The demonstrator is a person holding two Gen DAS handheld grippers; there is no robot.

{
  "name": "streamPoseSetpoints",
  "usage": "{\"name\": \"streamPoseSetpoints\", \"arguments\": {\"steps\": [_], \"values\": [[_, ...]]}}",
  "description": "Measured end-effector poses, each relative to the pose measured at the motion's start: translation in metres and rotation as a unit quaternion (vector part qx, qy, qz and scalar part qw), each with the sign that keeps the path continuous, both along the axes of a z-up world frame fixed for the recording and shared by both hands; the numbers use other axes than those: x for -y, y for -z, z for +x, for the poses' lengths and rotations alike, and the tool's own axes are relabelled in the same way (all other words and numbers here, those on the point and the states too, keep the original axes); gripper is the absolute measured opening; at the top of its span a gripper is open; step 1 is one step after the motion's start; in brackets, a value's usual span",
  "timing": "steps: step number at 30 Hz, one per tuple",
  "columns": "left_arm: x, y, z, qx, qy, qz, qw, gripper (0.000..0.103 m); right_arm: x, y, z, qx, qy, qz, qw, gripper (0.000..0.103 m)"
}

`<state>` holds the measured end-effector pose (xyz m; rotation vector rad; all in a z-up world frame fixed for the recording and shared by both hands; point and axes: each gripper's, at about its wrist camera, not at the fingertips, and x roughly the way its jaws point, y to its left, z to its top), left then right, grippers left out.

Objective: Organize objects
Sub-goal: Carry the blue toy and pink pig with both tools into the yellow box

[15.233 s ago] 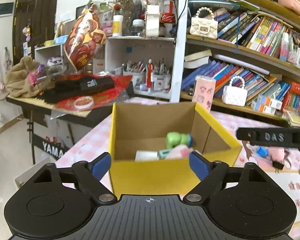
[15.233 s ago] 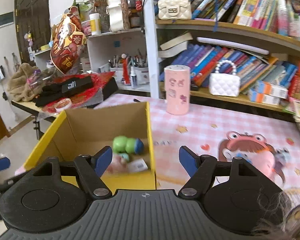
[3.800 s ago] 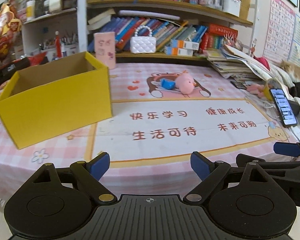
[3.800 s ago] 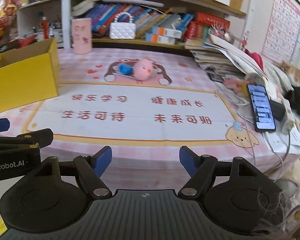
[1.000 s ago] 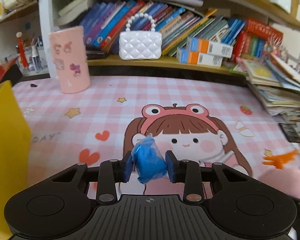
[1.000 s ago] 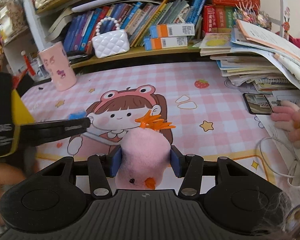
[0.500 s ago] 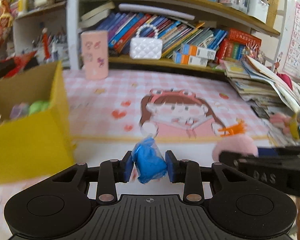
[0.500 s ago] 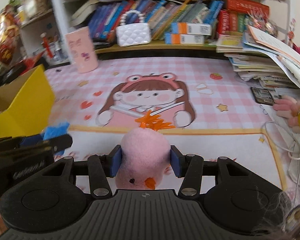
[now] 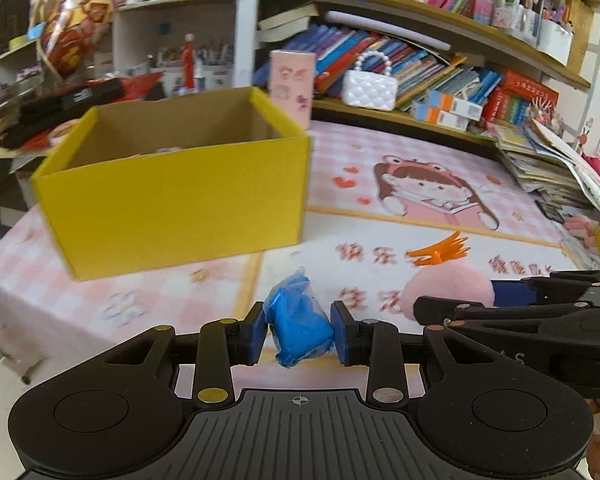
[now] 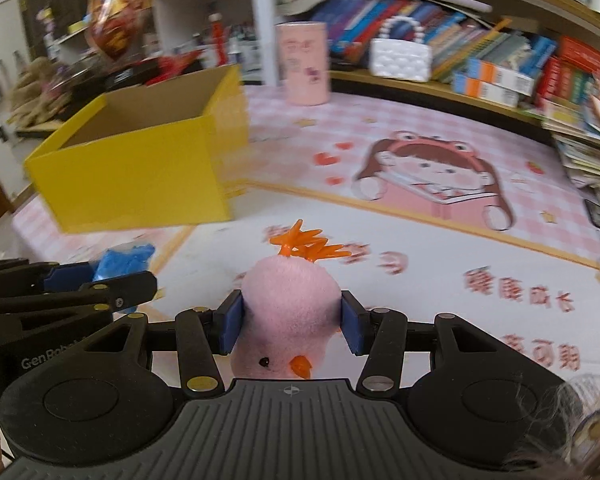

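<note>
My left gripper (image 9: 299, 332) is shut on a blue wrapped lump (image 9: 300, 326) and holds it above the table's front part. My right gripper (image 10: 291, 322) is shut on a pink plush chick (image 10: 290, 312) with an orange crest. The open yellow cardboard box (image 9: 180, 204) stands ahead to the left in the left wrist view and at the left in the right wrist view (image 10: 140, 176). The chick also shows at the right in the left wrist view (image 9: 448, 290). The blue lump shows at the left in the right wrist view (image 10: 124, 260). Small items lie blurred inside the box.
A pink printed mat (image 9: 432, 200) covers the table. A pink cylinder (image 9: 292, 84) and a white beaded purse (image 9: 370, 88) stand at the back by the bookshelf. Stacked papers (image 9: 548, 168) lie at the right. A cluttered side desk (image 9: 40, 108) is at the far left.
Both grippers have swung left with their loads, so the yellow box now sits larger and nearer the middle of both views. Both grips are unchanged.
</note>
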<state>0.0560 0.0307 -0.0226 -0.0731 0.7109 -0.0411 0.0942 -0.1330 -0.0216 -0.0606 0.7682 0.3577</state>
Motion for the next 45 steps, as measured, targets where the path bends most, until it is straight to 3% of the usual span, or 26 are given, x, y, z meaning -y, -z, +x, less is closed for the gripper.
{"name": "streamPoseSetpoints", "arguments": {"steps": [16, 29, 37, 45], "values": [[-0.061, -0.003, -0.067, 0.009, -0.009, 0.006, 0.9999, 0.032, -0.073, 0.0, -0.066, 0.01, -0.029, 0.005, 1.0, 0.047], [-0.093, -0.006, -0.087, 0.028, -0.014, 0.0, 0.9995, 0.032, -0.109, -0.003, -0.091, 0.018, -0.038, -0.003, 0.999, 0.047], [-0.098, -0.008, -0.077, 0.039, -0.01, -0.003, 0.9992, 0.032, -0.115, -0.003, -0.082, 0.019, -0.036, -0.015, 0.999, 0.047], [-0.109, -0.048, -0.034, 0.109, -0.028, 0.02, 0.9934, 0.032, -0.122, -0.036, -0.029, 0.077, -0.024, 0.016, 0.997, 0.047]]}}
